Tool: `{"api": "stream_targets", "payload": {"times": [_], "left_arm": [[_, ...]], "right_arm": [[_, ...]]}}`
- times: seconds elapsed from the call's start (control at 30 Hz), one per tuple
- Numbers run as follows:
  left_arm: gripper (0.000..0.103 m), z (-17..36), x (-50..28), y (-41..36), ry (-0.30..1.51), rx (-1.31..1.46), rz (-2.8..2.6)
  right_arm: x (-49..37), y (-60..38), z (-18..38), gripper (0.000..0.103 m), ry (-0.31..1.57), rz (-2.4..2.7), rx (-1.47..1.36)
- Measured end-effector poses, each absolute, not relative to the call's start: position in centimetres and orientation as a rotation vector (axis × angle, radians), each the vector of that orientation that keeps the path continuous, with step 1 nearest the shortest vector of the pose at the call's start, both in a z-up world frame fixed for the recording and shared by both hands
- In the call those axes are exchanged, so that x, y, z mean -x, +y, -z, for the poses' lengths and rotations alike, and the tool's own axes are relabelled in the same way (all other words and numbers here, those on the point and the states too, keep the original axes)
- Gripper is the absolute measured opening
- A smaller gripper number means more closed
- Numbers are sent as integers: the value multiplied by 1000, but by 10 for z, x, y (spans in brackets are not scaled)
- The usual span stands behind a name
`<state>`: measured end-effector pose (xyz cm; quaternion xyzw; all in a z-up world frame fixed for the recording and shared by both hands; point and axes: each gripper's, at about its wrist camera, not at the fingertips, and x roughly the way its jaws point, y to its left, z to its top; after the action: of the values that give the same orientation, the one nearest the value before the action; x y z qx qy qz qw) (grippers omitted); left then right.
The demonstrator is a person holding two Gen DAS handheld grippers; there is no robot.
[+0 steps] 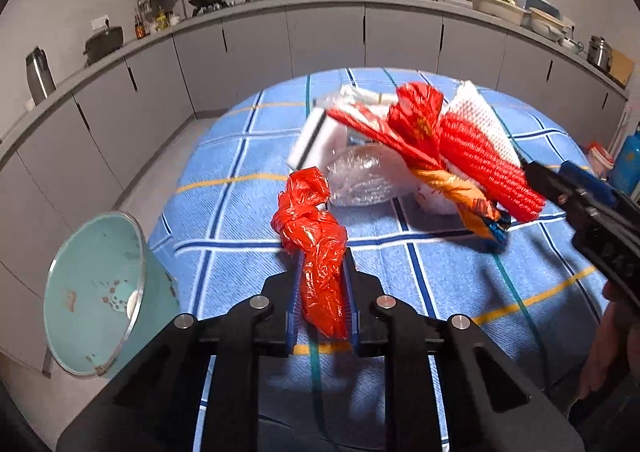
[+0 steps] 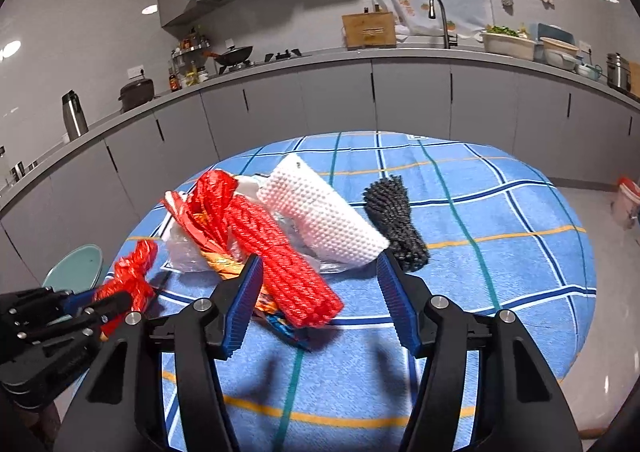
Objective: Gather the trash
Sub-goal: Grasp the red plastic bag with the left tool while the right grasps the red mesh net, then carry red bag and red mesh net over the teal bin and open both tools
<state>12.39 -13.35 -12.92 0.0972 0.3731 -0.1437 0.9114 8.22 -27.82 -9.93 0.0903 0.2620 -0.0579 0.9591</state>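
My left gripper is shut on a crumpled red plastic bag, whose knotted top sticks up past the fingertips; the same bag shows at the left of the right wrist view. A trash pile lies on the blue checked tablecloth: a red foam net, a white foam net, a black foam net, clear plastic and an orange wrapper. My right gripper is open, with the near end of the red foam net lying between its blue pads and against the left one.
A teal bin stands off the table's left edge, its mouth tipped toward me. Grey kitchen cabinets curve behind the table. A red and white bucket sits on the floor at the far right.
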Motion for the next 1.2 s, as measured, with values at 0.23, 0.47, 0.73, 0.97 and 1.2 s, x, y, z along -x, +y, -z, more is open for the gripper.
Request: {"api": "stream_targets", "payload": {"times": [0.23, 0.47, 0.73, 0.97, 1.2], "left_arm": [[18, 116, -112, -123, 704, -208, 260], [18, 104, -111, -114, 669, -164, 272], [18, 99, -114, -108, 657, -143, 270], [18, 89, -115, -98, 627, -117, 248], [18, 89, -118, -91, 630, -104, 242]], "right_arm": [[-90, -271, 108, 55, 574, 95, -159], [-93, -266, 111, 29, 606, 62, -155], [-87, -265, 106, 13, 587, 59, -148], [-75, -264, 84, 13, 518, 85, -141], [-71, -258, 69, 13, 479, 84, -126]]}}
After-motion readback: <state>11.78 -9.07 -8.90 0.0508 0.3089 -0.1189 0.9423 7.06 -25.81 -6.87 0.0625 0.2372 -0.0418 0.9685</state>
